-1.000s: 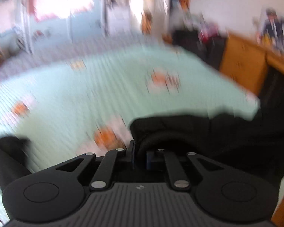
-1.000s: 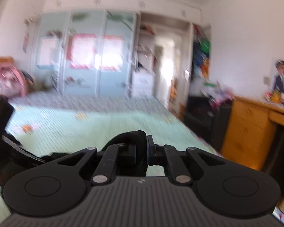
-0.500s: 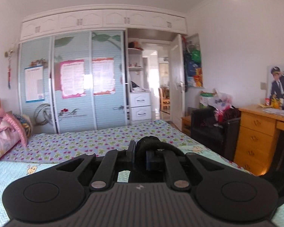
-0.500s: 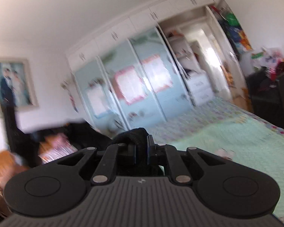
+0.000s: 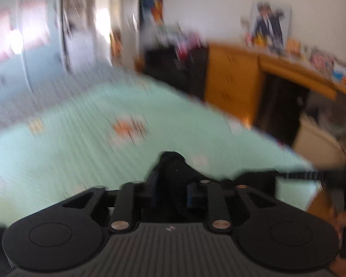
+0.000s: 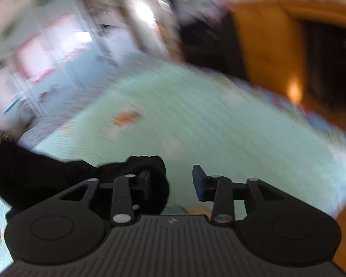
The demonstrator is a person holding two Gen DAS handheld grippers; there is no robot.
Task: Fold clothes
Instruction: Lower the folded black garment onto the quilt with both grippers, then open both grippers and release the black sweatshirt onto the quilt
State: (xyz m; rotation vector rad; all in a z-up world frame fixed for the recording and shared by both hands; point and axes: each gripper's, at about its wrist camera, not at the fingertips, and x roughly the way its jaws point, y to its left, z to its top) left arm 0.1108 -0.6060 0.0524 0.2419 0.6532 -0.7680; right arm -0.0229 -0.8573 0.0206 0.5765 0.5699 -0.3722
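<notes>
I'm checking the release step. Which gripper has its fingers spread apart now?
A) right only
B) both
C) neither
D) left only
A: the right gripper shows green bedspread between its fingers, while the left gripper is clamped on the black garment.

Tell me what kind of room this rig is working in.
Almost certainly a home bedroom. A bed with a mint-green quilted cover fills both views, sliding wardrobe doors stand behind it, and a wooden desk with drawers lines the wall. Both views are motion-blurred.
</notes>
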